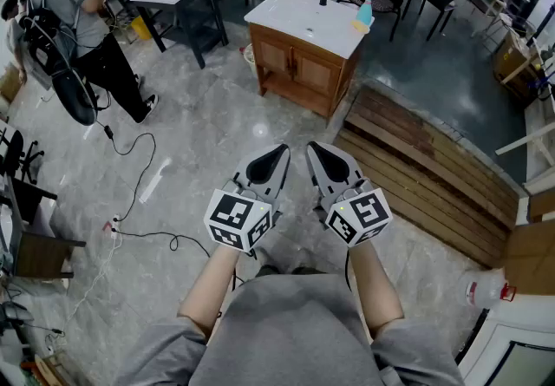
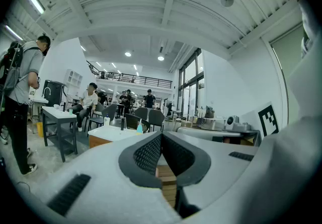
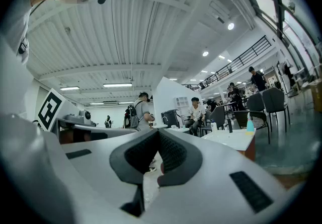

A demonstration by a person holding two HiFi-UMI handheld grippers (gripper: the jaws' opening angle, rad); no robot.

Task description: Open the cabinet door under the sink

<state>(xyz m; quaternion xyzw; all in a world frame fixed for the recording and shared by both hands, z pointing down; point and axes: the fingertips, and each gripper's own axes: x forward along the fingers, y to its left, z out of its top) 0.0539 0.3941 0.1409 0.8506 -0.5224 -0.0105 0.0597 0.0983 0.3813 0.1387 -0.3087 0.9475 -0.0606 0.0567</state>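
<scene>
Both closed, empty: left gripper (image 1: 281,151), right gripper (image 1: 312,148); cabinet door (image 1: 316,74) well ahead.

No legible txt, only square markers (image 1: 240,219) on left tool (image 1: 281,151), right tool (image 1: 313,147)

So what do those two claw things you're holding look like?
The left claw and right claw are pale grey and taper to a point, with dark textured pads inside. Behind each sits a white cube printed with black square markers: the left cube and the right cube. The person wears a grey short-sleeved top.
</scene>
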